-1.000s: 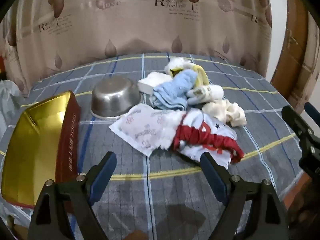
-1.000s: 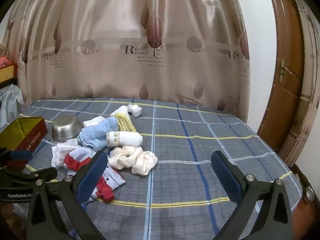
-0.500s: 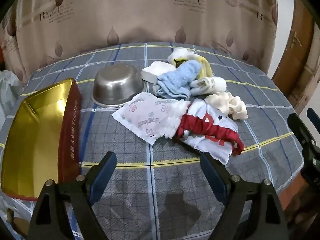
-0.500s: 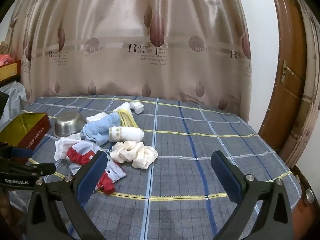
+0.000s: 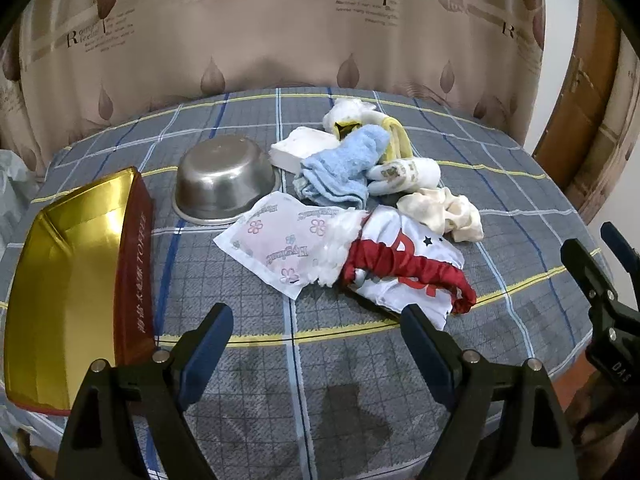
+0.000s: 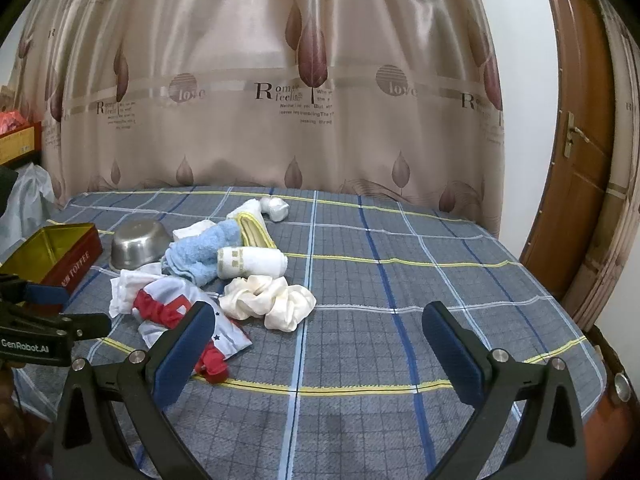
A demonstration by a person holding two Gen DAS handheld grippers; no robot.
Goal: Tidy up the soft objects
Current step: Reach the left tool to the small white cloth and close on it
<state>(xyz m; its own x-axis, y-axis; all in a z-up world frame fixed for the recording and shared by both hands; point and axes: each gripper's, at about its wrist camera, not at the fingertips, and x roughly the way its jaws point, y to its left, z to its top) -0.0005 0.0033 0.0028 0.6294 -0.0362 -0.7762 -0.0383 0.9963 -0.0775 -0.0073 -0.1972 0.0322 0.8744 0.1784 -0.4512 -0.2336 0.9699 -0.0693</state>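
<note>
A pile of soft things lies mid-table: a blue towel [image 5: 340, 170] [image 6: 204, 254], a rolled white sock [image 5: 406, 174] [image 6: 252, 262], a cream scrunchie [image 5: 442, 212] [image 6: 268, 300], a red and white cloth [image 5: 404, 268] [image 6: 172, 308], a flowered white packet [image 5: 276, 238] and a white sponge block [image 5: 298, 148]. My left gripper [image 5: 316, 344] is open and empty, short of the pile. My right gripper [image 6: 320, 340] is open and empty, to the right of the pile.
A gold-lined red toffee tin [image 5: 60, 280] [image 6: 56, 252] stands open at the left. A steel bowl [image 5: 222, 178] [image 6: 138, 242] sits behind it. The checked tablecloth [image 6: 400, 280] reaches a curtain at the back. A wooden door [image 6: 576, 120] is at the right.
Both grippers have pulled back and risen slightly, so the pile sits farther from them. Both stay open. Nothing on the table has moved.
</note>
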